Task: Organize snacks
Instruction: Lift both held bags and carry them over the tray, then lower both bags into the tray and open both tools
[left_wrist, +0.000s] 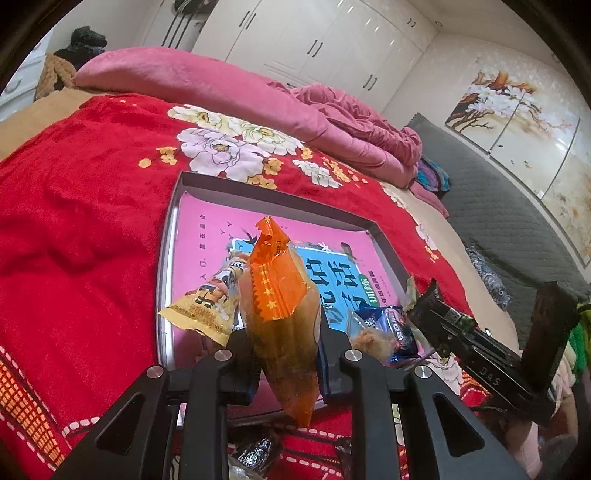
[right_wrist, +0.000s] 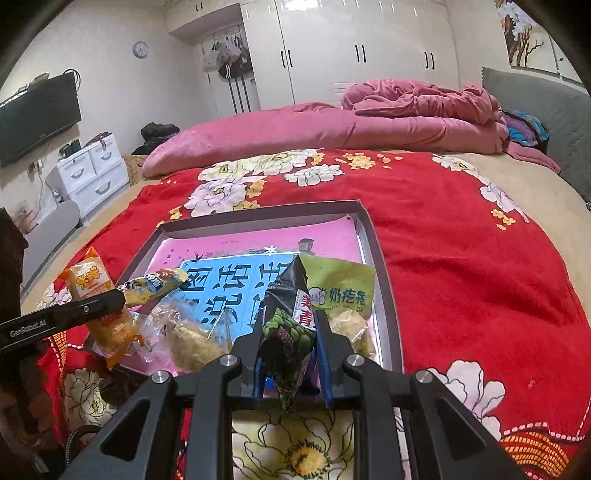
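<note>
Over the tray (right_wrist: 384, 258), each gripper clamps 1 packet, hiding snacks behind.

Both views are evenly and fairly brightly lit by soft indoor light; no lamp is seen. Glare is spread across the glossy wardrobe doors (right_wrist: 354, 48) at the top of the right wrist view, and sheen is picked up on the wall picture (left_wrist: 517, 140) at the upper right of the left wrist view. Only faint, soft shadows are cast. Strong fisheye bending is shown toward the edges, and the corners are cut off by a dark circular vignette. The centre is rendered sharply, while detail toward the rim is softened and smeared. Colours are saturated, especially the red blanket (right_wrist: 461, 258).
</note>
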